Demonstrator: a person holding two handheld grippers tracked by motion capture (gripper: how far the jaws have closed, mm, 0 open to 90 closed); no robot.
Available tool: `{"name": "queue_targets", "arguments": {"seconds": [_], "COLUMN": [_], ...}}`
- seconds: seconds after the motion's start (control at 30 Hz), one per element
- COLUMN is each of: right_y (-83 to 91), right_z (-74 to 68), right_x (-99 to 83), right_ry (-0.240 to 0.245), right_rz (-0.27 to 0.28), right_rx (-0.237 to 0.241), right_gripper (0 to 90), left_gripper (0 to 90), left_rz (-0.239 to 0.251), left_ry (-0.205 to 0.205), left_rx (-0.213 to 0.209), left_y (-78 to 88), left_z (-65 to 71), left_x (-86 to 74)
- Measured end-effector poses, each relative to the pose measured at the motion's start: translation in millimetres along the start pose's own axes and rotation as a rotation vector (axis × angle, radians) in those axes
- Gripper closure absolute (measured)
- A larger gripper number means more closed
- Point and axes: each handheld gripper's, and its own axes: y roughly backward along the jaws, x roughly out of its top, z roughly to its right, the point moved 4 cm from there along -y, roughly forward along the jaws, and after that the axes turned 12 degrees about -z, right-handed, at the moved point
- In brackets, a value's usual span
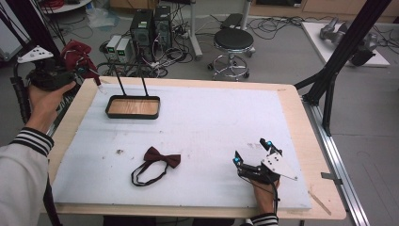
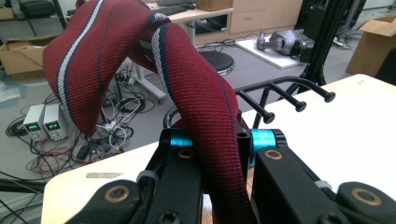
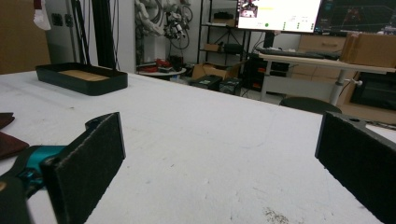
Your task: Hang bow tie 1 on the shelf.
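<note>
White sleeve (image 1: 19,174) with black-striped cuff; black gripper (image 1: 258,162), cyan accents

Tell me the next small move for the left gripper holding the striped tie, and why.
Probably carry it rightward toward the rack's pegs. The left gripper is shut on the red striped necktie, held off the table's left edge, and the black rack with its tray stands just beyond, pegs bare.

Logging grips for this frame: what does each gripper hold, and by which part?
The left gripper is shut on a red striped tie, clamped across a stretch of its band, the rest looping above the jaws. The right gripper is open and holds nothing.
</note>
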Motion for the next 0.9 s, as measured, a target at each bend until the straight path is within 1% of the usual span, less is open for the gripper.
{"name": "queue_targets", "arguments": {"seconds": [0.17, 0.23, 0.27, 0.37, 0.4, 0.63, 0.67, 0.7, 0.73, 0.77, 0.83, 0.87, 0.9], "right_y": [-0.2, -0.3, -0.6, -0.5, -0.4, 0.6, 0.8, 0.9, 0.9, 0.8, 0.9, 1.2, 1.3], "right_z": [0.5, -0.8, -0.6, -0.8, -0.8, -0.6, -1.1, -1.4, -1.6, -1.6, -1.5, -1.8, -1.6], "right_x": [-0.2, -0.5, -0.4, -0.4, -0.6, -0.8, -0.8, -0.8, -0.8, -0.9, -1.0, -1.2, -1.3], "right_ry": [0.003, -0.006, 0.003, 0.005, 0.004, -0.01, -0.015, -0.014, -0.012, -0.011, -0.013, -0.023, -0.024], "right_rz": [-0.002, -0.006, -0.002, -0.004, -0.004, 0.009, 0.015, 0.021, 0.023, 0.024, 0.024, 0.024, 0.024], "right_rx": [-0.003, -0.001, -0.002, -0.004, -0.005, -0.004, -0.001, -0.001, -0.003, -0.005, -0.004, -0.004, -0.002], "right_gripper": [0.7, 0.6, 0.6, 0.6, 0.7, 0.6, 0.6, 0.6, 0.6, 0.6, 0.6, 0.6, 0.6], "left_gripper": [86.8, 86.8, 86.8, 86.8, 86.8, 86.8, 86.8, 86.8, 86.8, 86.8, 86.8, 86.8, 86.8], "left_rz": [0.007, 0.006, 0.002, 0.002, 0.005, 0.008, 0.016, 0.016, 0.027, 0.027, 0.034, 0.038, 0.038], "left_ry": [0.006, 0.005, 0.006, 0.01, 0.021, 0.026, 0.041, 0.041, 0.061, 0.061, 0.082, 0.091, 0.091], "left_rx": [-0.007, -0.007, -0.009, -0.01, -0.013, -0.015, -0.016, -0.016, -0.014, -0.014, -0.007, -0.007, -0.007], "left_y": [-4.5, -6.8, -10.0, -13.4, -16.8, -23.1, -23.5, -23.5, -23.4, -23.4, -22.5, -22.2, -22.2], "left_z": [-0.4, -0.1, -0.8, -1.8, -2.4, -4.9, -7.4, -7.4, -10.5, -10.5, -15.6, -16.7, -16.7], "left_x": [2.2, 2.7, 2.2, 1.6, 0.9, -0.9, -3.4, -3.4, -6.8, -6.8, -12.0, -12.9, -12.9]}}
